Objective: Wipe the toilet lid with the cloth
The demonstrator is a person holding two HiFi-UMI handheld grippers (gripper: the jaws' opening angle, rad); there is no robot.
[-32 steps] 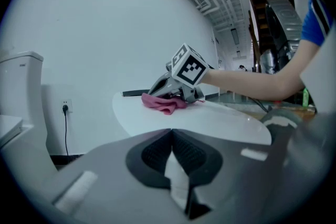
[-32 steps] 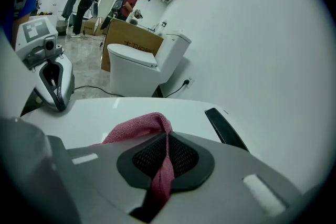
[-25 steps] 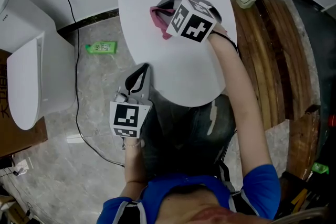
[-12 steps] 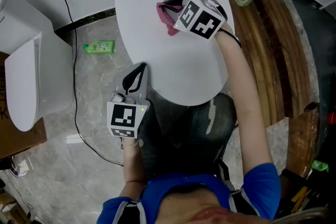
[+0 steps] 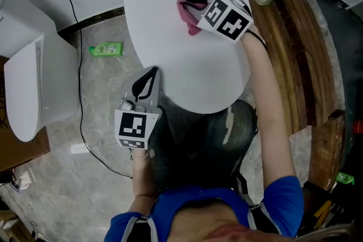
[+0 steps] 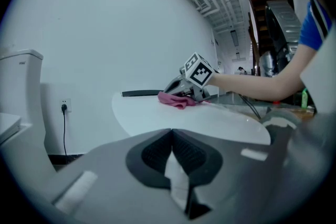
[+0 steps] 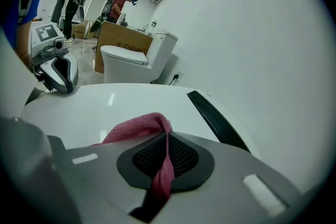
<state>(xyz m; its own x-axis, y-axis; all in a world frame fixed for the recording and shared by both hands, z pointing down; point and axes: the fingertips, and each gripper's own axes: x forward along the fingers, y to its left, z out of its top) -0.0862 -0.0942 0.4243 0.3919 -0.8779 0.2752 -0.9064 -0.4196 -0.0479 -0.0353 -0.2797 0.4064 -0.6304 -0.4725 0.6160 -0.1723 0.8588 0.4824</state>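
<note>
right gripper (image 5: pixel 195 7): jaws clenched on pink cloth (image 5: pixel 189 17) | cloth on toilet lid (image 5: pixel 187 65) | left gripper (image 5: pixel 146 83): jaws closed, empty

At upper centre, the cloth (image 5: pixel 191 22) is lying on the toilet lid (image 5: pixel 187 71), caught between the right hand-held gripper's (image 5: pixel 190 7) jaws. The left hand-held gripper (image 5: pixel 151 75) is hovering beside the lid's lower-left edge, with a bottle (image 5: pixel 106 50) lying on the floor left of the lid.

No legible text; green bottle (image 5: pixel 105 50) label, toilet tank (image 6: pixel 21 78) logo unreadable.
</note>
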